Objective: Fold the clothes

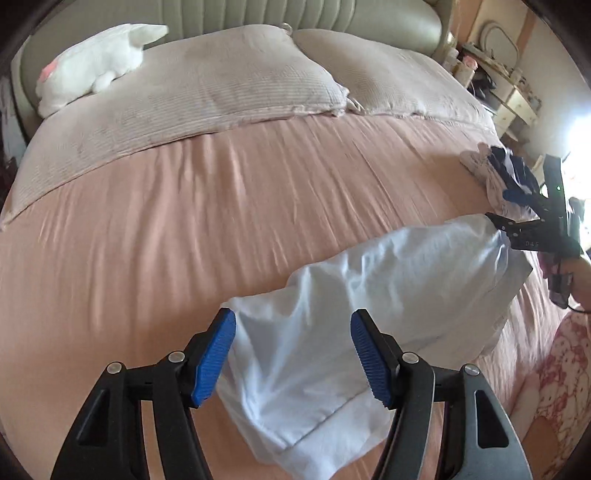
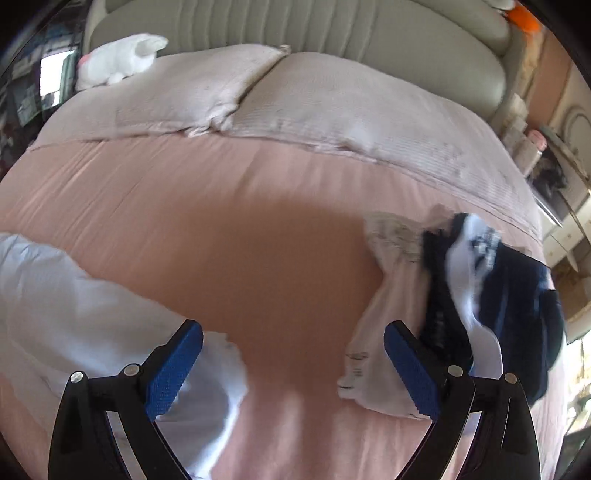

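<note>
Nearest to us, the left gripper (image 1: pixel 293 354) hangs over a white garment (image 1: pixel 332 314) lying rumpled on the pink bedspread (image 1: pixel 184 221); its blue pads stand apart, the cloth seen between them but not pinched, as far as we can tell. The right gripper (image 2: pixel 293 365) likewise has its fingers spread, with bare bedspread in the gap and nothing held. We judge the task to be at an early stage: the white garment shows creases and one turned edge but no clean fold, and we cannot tell which kind of garment it is. Just beyond the right gripper lies a loose pile of clothes (image 2: pixel 461 288), pale and dark navy pieces tangled together, evidently unfolded and left to do. The middle of the bedspread is free for laying cloth flat. Farther off lie two pillows (image 1: pixel 221 85) and a white plush toy (image 1: pixel 96 62) against the padded headboard (image 1: pixel 314 14), well apart from the work. Cluttered shelves (image 1: pixel 513 92) stand beside the bed.
</note>
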`<state>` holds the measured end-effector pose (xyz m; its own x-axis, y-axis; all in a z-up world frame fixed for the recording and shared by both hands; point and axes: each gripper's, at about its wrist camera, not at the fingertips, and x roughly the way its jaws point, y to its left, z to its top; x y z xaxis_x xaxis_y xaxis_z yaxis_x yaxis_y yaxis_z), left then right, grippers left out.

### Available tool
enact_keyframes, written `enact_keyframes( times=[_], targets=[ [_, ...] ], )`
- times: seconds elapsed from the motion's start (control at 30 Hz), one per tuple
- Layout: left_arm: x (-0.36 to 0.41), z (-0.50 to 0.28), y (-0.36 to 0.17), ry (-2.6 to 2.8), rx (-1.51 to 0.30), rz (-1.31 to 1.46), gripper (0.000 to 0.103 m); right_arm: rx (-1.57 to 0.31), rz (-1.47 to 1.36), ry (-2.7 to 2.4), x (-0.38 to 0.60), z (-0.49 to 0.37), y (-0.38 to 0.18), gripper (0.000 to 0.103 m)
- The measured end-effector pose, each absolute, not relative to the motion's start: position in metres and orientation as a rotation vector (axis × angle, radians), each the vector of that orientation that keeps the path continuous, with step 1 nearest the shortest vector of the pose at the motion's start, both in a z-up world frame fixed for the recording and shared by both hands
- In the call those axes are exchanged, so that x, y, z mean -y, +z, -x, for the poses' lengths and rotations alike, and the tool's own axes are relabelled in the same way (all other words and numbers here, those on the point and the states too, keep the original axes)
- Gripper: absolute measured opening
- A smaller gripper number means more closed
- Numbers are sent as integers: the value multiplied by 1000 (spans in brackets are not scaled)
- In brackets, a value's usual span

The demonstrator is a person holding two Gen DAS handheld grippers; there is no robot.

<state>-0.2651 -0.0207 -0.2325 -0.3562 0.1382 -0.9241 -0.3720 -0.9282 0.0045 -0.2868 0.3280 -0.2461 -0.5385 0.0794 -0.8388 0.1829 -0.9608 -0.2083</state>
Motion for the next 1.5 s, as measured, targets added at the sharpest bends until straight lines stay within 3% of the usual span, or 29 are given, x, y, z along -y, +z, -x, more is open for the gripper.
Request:
enact_keyframes(
  times=[0.07, 0.17, 0.23, 0.4, 0.5, 0.53, 0.6, 0.67, 0.73, 0.87, 1.0, 1.17, 1.2, 1.23, 1.3, 1.43, 1.5],
  targets=[
    [4, 274, -262, 2327, -512, 1670, 61, -567, -1519, -2622, -314, 285, -261, 99],
    [41, 273, -262, 2385, -252, 1775, 62, -597, -1560, -2702, -327, 280, -249, 99],
    [36, 269, -250, 2410, -235, 1706, 61, -409, -1543, -2727, -340, 274, -231, 99],
    [-40, 258, -229, 2355, -495, 1351, 61, 135, -1520, -2584, -364, 268, -215, 100],
    [-66, 263, -244, 2352, -630, 1278, 61, 261, -1572, -2462, -365, 269, -230, 100],
    [-63, 266, -249, 2353, -584, 1304, 61, 283, -1594, -2423, -364, 270, -237, 97],
    [-58, 272, -257, 2352, -497, 1347, 61, 345, -1598, -2354, -360, 269, -244, 75],
    [-54, 277, -259, 2345, -452, 1347, 61, 410, -1586, -2305, -357, 273, -250, 41],
    [-50, 281, -260, 2339, -407, 1348, 61, 480, -1597, -2266, -358, 282, -260, 25],
    [-36, 290, -264, 2344, -279, 1379, 61, 634, -1625, -2235, -372, 291, -269, 19],
    [-39, 292, -268, 2341, -290, 1381, 63, 643, -1641, -2223, -376, 292, -271, 19],
    [-35, 284, -263, 2342, -289, 1381, 63, 553, -1646, -2213, -366, 298, -272, 19],
    [-36, 283, -263, 2344, -299, 1383, 63, 499, -1636, -2223, -362, 296, -269, 15],
    [-37, 282, -262, 2348, -309, 1387, 63, 402, -1630, -2256, -354, 294, -265, 8],
    [-40, 279, -261, 2357, -330, 1394, 63, 200, -1612, -2316, -338, 290, -257, 6],
    [-41, 272, -259, 2373, -376, 1412, 64, -424, -1521, -2501, -295, 279, -247, 2],
    [-38, 267, -260, 2375, -391, 1425, 64, -570, -1498, -2528, -285, 273, -247, 2]
  ],
)
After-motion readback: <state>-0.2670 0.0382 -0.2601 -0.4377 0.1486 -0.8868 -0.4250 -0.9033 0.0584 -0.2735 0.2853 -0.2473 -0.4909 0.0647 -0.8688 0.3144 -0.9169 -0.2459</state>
